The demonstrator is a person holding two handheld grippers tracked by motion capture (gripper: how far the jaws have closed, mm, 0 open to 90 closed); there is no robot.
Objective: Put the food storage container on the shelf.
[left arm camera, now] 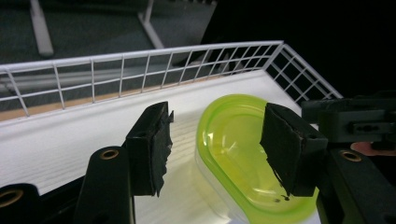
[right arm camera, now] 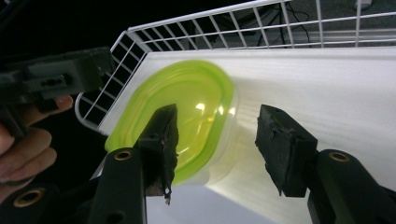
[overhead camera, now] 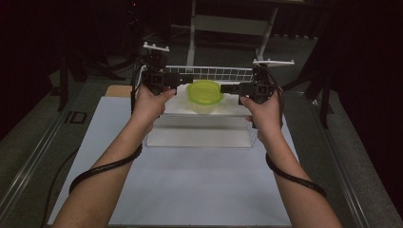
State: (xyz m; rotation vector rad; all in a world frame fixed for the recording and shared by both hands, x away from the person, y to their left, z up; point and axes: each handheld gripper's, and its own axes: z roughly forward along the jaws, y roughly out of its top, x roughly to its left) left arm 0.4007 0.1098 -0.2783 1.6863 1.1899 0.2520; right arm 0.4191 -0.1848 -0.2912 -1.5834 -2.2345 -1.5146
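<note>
A lime-lidded container (overhead camera: 205,95) sits on a white shelf (overhead camera: 228,108) with a wire rail (overhead camera: 223,73), above a pale counter (overhead camera: 190,190); the room is dark, perhaps curtained. The left gripper (overhead camera: 186,79) and right gripper (overhead camera: 227,88) flank it, jaws partly open, gripping nothing.

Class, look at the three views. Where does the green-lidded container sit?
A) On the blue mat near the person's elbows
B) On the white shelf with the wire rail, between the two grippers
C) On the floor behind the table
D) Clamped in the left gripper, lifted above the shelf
B: the green-lidded container rests on the white shelf, with the left gripper and right gripper open on either side.
</note>
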